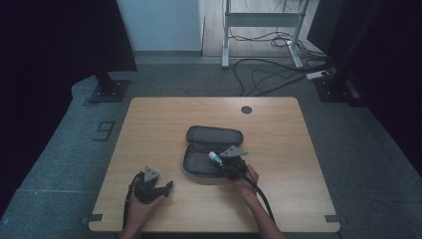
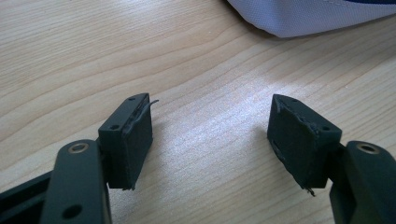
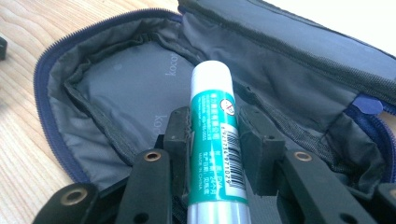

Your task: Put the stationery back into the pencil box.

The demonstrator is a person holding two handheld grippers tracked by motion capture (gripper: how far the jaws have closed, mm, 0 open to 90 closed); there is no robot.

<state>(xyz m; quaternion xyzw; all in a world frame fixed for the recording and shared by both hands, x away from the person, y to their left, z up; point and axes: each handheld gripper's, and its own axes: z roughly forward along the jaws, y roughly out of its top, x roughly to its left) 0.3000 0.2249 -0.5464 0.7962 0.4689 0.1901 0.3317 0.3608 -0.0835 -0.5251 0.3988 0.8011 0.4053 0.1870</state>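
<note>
My right hand-held gripper (image 3: 214,140) clamps a green-and-white glue stick (image 3: 215,140) between its jaws, holding it over the open compartment of a dark grey zippered fabric pouch (image 1: 209,149) lying unzipped at the middle of the light wooden bench (image 1: 149,124). My left hand-held gripper (image 2: 210,135) rests on the bench near its front edge, jaws spread wide and empty, just beside the pouch.
</note>
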